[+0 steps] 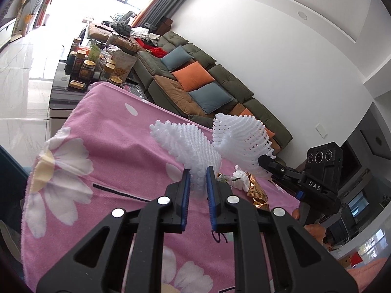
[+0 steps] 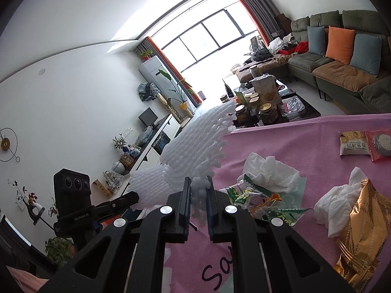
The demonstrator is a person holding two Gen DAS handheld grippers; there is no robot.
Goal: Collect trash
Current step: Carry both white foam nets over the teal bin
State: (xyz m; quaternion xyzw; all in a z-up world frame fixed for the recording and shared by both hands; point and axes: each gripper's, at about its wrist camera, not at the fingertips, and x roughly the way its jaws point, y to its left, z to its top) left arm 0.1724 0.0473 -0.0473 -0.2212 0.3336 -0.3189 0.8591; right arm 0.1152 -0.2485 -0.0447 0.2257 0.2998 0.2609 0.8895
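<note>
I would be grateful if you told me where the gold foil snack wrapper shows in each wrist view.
Left wrist view: the gold foil snack wrapper lies just right of centre, on the pink flowered cloth, partly behind the gripper's right finger.
Right wrist view: gold foil snack wrapper, far lower right.
Shared landmark: the orange sofa cushion.

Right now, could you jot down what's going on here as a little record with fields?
Setting: living room, table under a pink flowered cloth
Left tool: shut on a white foam net
Right tool: shut on a second white foam net
Nets: both lifted off the cloth, side by side
Still on the cloth: crumpled tissues, green candy wrappers, gold snack bag, two small cracker packets
Background: green sofa with orange and blue cushions
Trash bin: none in view
</note>
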